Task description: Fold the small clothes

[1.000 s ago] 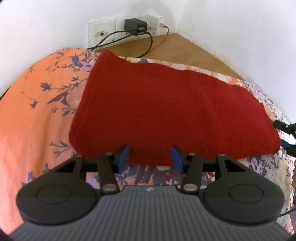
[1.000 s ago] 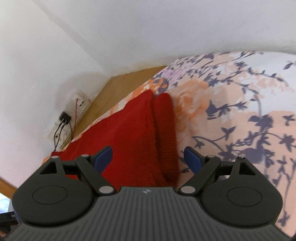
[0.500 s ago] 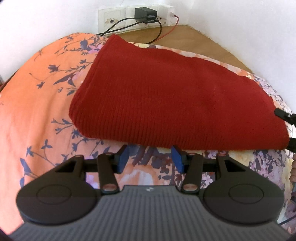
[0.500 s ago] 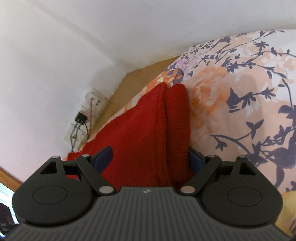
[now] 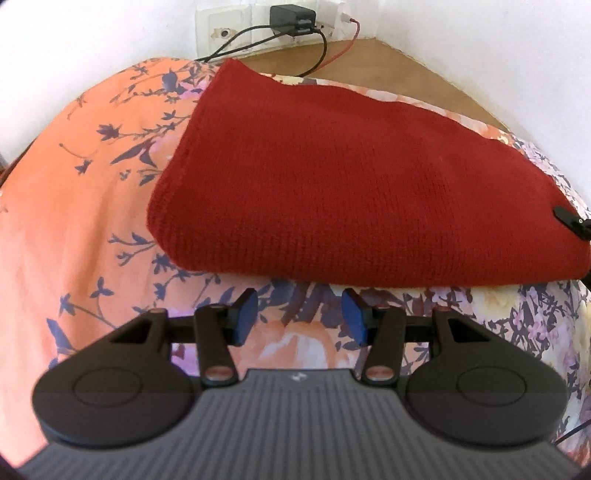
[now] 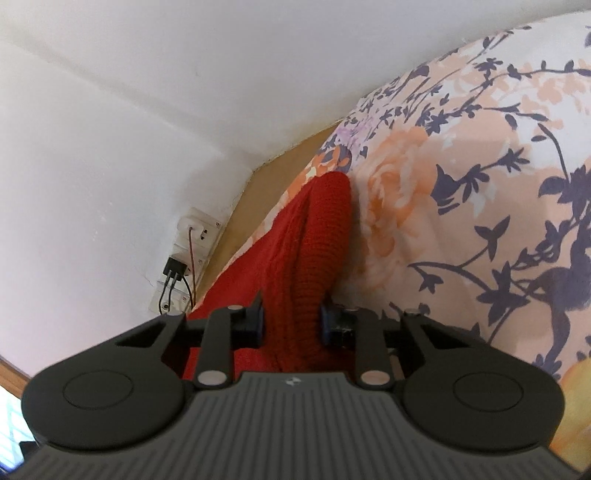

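Observation:
A red knitted garment [image 5: 351, 184] lies folded on the floral bedsheet [image 5: 74, 229]. My left gripper [image 5: 300, 317] stands open just short of the garment's near edge, with only sheet between its blue pads. In the right wrist view the garment's thick folded edge [image 6: 317, 251] runs away from me, and my right gripper [image 6: 291, 325] has closed its pads on that edge. A black fingertip of the right gripper [image 5: 570, 221] shows at the garment's right corner in the left wrist view.
White walls meet in a corner behind the bed. A wall socket strip with a black charger [image 5: 286, 16] and cables sits low on the wall. A wooden ledge [image 5: 413, 77] runs between bed and wall. More floral sheet [image 6: 480, 203] spreads to the right.
My left gripper has pulled back from the garment's near edge, staying open. My right gripper moved in over the folded edge and closed on it.

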Demonstrator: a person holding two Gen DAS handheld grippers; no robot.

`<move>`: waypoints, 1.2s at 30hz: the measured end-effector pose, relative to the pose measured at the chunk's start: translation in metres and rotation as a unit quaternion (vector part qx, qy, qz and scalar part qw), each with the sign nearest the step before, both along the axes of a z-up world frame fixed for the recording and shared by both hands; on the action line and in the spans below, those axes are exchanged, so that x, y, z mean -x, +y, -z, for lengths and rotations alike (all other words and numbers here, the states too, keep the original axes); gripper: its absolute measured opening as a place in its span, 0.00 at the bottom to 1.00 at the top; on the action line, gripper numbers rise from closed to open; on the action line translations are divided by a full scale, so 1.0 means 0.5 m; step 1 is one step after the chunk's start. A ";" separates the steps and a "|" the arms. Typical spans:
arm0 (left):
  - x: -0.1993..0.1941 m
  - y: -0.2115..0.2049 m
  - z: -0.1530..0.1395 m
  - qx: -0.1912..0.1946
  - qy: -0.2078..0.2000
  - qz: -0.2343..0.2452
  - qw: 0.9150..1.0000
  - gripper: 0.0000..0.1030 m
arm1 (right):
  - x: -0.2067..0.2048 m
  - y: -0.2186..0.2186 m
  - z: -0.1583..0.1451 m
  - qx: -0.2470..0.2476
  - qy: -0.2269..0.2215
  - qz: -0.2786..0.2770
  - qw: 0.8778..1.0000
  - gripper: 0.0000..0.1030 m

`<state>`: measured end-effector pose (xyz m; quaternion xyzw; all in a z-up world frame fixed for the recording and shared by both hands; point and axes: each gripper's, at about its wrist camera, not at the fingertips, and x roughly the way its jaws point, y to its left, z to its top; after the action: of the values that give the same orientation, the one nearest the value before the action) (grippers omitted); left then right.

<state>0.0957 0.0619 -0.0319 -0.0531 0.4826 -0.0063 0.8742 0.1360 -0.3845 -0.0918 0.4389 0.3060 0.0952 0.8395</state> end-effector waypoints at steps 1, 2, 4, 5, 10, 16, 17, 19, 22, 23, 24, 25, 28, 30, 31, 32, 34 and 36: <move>0.001 0.001 -0.001 0.000 0.000 0.001 1.000 0.50 | -0.001 0.001 -0.001 0.002 0.004 0.001 1.000 0.31; 0.000 0.003 -0.002 0.000 0.001 0.003 1.000 0.50 | -0.003 0.001 -0.001 0.002 0.008 0.003 1.000 0.34; -0.001 0.005 -0.003 -0.003 0.001 0.003 1.000 0.50 | -0.006 0.005 -0.004 0.007 0.014 0.004 1.000 0.45; -0.001 0.007 -0.003 -0.003 0.000 0.003 1.000 0.50 | -0.007 0.008 -0.006 0.013 0.014 0.003 1.000 0.46; -0.002 0.009 -0.004 -0.005 0.001 0.007 1.000 0.50 | -0.018 0.017 -0.004 0.027 0.017 -0.011 0.999 0.61; -0.003 0.017 -0.002 -0.003 0.001 0.010 1.000 0.50 | -0.022 0.026 -0.005 0.036 0.006 -0.011 0.999 0.37; -0.003 0.018 -0.002 -0.003 0.002 0.011 1.000 0.50 | -0.019 0.025 -0.007 0.038 0.001 -0.009 0.999 0.34; -0.003 0.021 -0.001 -0.002 0.003 0.011 1.000 0.50 | -0.013 0.021 -0.010 0.029 -0.009 -0.006 1.000 0.29; -0.001 0.025 0.001 -0.003 0.004 0.011 1.000 0.50 | -0.007 0.023 -0.019 0.020 -0.020 -0.001 1.000 0.27; -0.001 0.027 0.000 -0.003 0.004 0.011 1.000 0.50 | -0.005 0.025 -0.024 0.016 -0.025 0.001 1.000 0.27; -0.001 0.028 0.000 -0.002 0.004 0.012 1.000 0.50 | -0.004 0.028 -0.030 0.011 -0.029 0.004 1.000 0.27; -0.001 0.029 -0.001 -0.002 0.004 0.012 1.000 0.50 | -0.004 0.032 -0.036 0.006 -0.032 0.007 0.999 0.26; -0.001 0.033 -0.004 -0.002 0.002 0.012 1.000 0.50 | -0.004 0.047 -0.063 -0.003 -0.042 0.009 0.999 0.26; -0.001 0.039 -0.007 -0.001 0.000 0.011 1.000 0.50 | -0.005 0.058 -0.083 -0.008 -0.050 0.007 0.999 0.25; 0.000 0.042 -0.009 -0.001 -0.001 0.011 1.000 0.50 | -0.005 0.065 -0.093 -0.011 -0.054 0.006 0.998 0.25; 0.001 0.046 -0.012 -0.001 -0.003 0.011 1.000 0.50 | -0.006 0.072 -0.103 -0.012 -0.059 0.005 0.998 0.24; 0.002 0.053 -0.016 -0.001 -0.005 0.010 1.000 0.50 | -0.008 0.089 -0.124 -0.011 -0.068 0.002 0.998 0.24; 0.003 0.062 -0.020 0.000 -0.008 0.009 1.000 0.50 | -0.011 0.109 -0.145 -0.008 -0.076 -0.003 0.997 0.24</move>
<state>0.0940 0.0927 -0.0219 -0.0482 0.4765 -0.0146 0.8778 0.1414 -0.3302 -0.0196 0.4364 0.2421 0.1337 0.8562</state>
